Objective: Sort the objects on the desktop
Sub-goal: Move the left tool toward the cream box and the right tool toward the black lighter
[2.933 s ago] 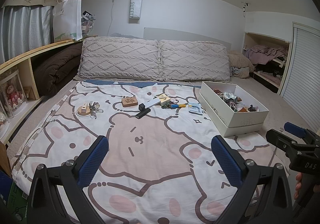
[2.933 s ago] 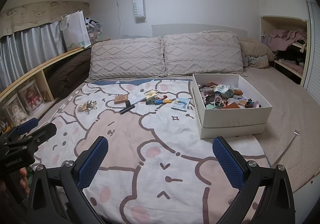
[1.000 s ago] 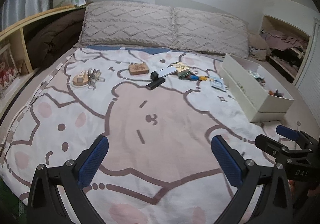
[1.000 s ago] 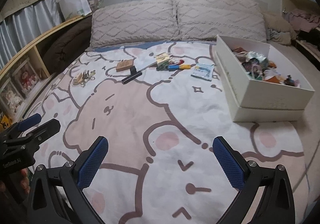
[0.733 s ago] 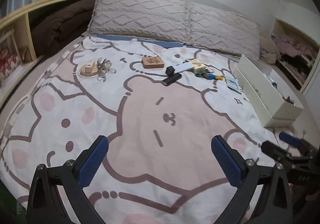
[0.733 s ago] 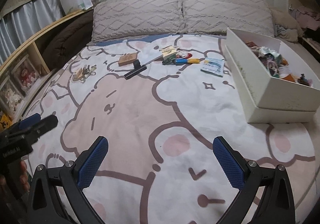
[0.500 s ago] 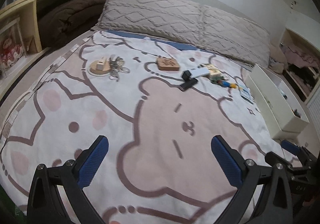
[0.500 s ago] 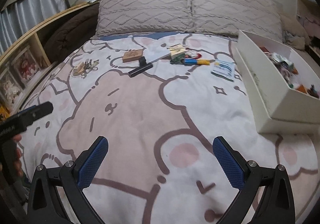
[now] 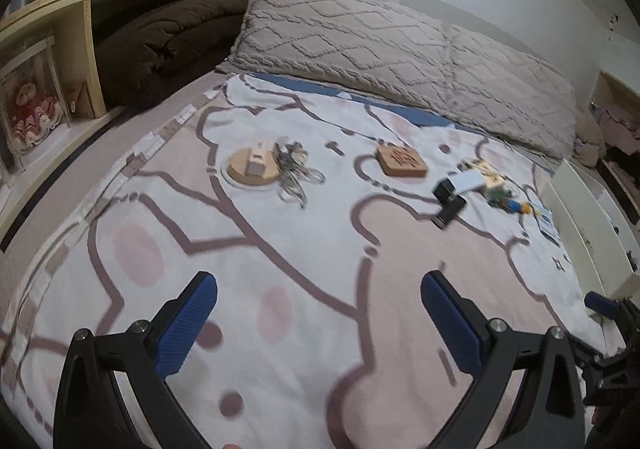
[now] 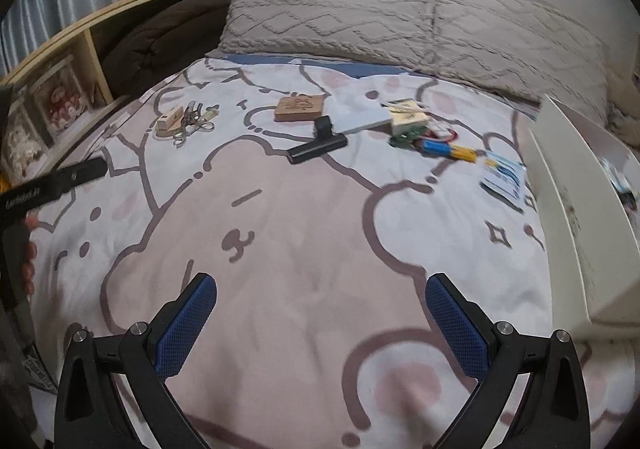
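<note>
Small objects lie in a row across the bear-print blanket. A round wooden disc with a white block [image 9: 253,167] has a keyring bunch [image 9: 294,169] beside it. Further right are a brown wooden tile [image 9: 401,161], a black bar-shaped device [image 10: 319,149], a white flat box [image 10: 362,119], a blue and yellow pen [image 10: 448,149] and a blue-white packet [image 10: 503,179]. A white open box [image 10: 576,209] stands at the right edge. My left gripper [image 9: 320,323] is open above the near blanket. My right gripper [image 10: 320,323] is open too, with nothing between its fingers.
Two grey knitted pillows [image 9: 384,49] line the headboard. A wooden shelf [image 9: 52,33] with a brown folded duvet [image 9: 168,37] and a doll in a clear case [image 9: 30,109] runs along the left. The right gripper [image 9: 612,333] shows low at the left wrist view's right edge.
Both grippers have moved forward and lower over the bed, and the left one has swung left toward the disc and keys. Both stay open and hold nothing.
</note>
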The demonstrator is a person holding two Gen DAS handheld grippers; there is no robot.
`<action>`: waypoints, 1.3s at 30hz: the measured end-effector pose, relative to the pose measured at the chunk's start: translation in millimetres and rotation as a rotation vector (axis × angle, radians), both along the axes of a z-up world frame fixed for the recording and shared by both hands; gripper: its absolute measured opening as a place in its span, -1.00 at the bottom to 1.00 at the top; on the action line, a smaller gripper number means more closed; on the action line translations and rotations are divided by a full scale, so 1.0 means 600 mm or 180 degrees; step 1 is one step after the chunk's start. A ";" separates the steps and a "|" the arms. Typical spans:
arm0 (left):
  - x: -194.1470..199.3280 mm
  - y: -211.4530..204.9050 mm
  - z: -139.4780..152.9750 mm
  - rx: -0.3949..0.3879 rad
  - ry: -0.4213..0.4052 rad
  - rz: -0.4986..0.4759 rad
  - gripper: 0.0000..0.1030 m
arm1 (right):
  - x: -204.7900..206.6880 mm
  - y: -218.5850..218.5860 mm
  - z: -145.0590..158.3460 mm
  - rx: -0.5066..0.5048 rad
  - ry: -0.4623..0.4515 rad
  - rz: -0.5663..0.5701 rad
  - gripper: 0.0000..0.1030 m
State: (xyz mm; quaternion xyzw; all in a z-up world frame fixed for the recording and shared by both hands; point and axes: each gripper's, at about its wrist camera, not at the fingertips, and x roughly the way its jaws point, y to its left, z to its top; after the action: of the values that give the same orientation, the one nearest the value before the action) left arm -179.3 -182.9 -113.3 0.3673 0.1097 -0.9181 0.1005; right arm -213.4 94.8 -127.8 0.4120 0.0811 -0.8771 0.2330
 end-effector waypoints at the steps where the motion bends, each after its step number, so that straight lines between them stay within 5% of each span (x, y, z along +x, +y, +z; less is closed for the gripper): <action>1: -0.009 -0.008 0.000 0.0005 0.0006 0.0000 0.97 | -0.006 -0.006 -0.003 0.0008 -0.0010 0.0025 1.00; 10: -0.075 -0.066 -0.009 0.0042 0.0075 0.0067 0.72 | -0.061 -0.055 -0.022 0.0121 -0.0061 0.0230 1.00; 21: -0.147 -0.114 -0.037 -0.0041 0.0079 0.0002 0.08 | -0.143 -0.102 -0.037 0.0133 -0.0074 0.0425 1.00; 27: -0.182 -0.122 -0.051 -0.0117 0.0086 -0.0050 -0.08 | -0.184 -0.127 -0.042 0.0128 -0.0013 0.0564 1.00; 39: -0.214 -0.137 -0.083 -0.0060 0.0012 -0.0062 -0.08 | -0.272 -0.140 -0.086 0.0129 -0.0186 0.0881 1.00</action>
State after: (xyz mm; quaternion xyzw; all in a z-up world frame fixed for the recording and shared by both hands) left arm -307.7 -265.0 -162.8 0.3657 0.0976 -0.9207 0.0949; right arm -376.7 10.7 -179.7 0.4269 0.1480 -0.8224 0.3456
